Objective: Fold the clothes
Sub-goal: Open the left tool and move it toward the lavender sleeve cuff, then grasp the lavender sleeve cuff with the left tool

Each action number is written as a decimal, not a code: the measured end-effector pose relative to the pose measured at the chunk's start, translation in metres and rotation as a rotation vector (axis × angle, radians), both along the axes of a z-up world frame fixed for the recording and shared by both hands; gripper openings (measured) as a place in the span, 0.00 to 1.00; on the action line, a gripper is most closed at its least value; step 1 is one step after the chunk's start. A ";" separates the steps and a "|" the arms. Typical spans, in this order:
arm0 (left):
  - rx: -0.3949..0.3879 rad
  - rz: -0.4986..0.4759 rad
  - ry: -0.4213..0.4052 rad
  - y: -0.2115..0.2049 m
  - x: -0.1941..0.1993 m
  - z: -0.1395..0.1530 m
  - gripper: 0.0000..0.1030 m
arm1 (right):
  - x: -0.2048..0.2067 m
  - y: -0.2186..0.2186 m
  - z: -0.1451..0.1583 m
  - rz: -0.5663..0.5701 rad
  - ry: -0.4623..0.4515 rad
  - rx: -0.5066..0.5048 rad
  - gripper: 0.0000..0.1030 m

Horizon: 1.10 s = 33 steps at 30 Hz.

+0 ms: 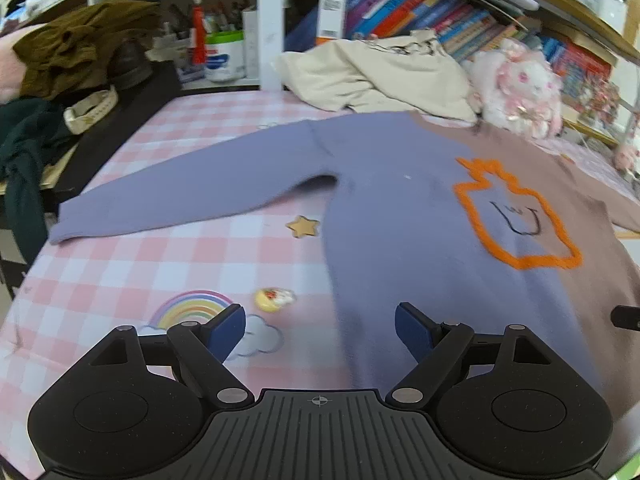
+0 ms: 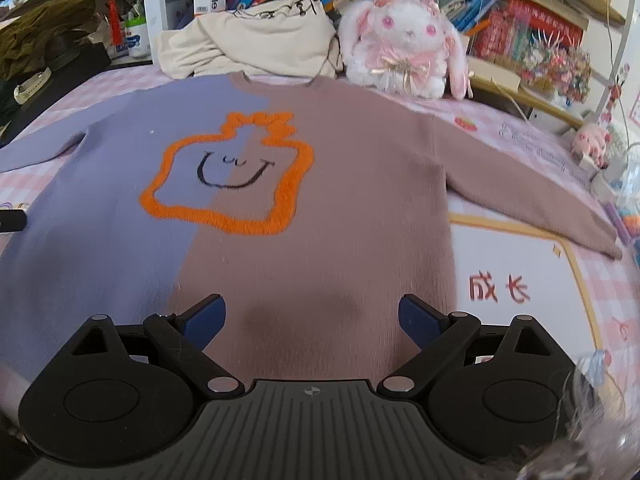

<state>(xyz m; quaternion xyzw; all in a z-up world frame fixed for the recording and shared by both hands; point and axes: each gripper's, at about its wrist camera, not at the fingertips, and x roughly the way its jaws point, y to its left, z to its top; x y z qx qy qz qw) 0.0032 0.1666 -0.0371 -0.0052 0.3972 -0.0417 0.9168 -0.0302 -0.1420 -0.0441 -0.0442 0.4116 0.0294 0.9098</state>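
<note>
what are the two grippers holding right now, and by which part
Nothing. The left gripper and right gripper both stand open above the sweater, which lies spread flat on the checked tablecloth, with no fabric between their fingers.

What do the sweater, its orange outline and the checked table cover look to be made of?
Sweater: soft knit, probably brushed wool or acrylic; matte with a fine fuzzy nap. Orange outline: a fluffier, raised pile yarn, standing proud of the knit. Checked table cover: looks like smooth printed cloth or vinyl; flat, slight sheen, so I can't say which.
</note>
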 end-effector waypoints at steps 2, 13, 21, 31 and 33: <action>0.002 0.024 -0.007 0.006 0.003 0.000 0.82 | 0.006 0.001 0.000 -0.001 -0.003 0.010 0.91; 0.031 0.196 -0.015 0.050 0.022 -0.006 0.82 | 0.038 0.028 -0.003 0.101 0.008 0.029 0.91; -0.024 0.398 -0.032 0.105 0.045 -0.010 0.82 | 0.043 0.040 -0.008 0.157 0.028 0.016 0.91; -0.171 0.644 -0.058 0.172 0.062 -0.018 0.80 | 0.043 0.044 -0.010 0.187 0.040 0.010 0.91; -0.232 0.694 -0.072 0.184 0.062 -0.020 0.79 | 0.042 0.045 -0.010 0.192 0.042 0.008 0.91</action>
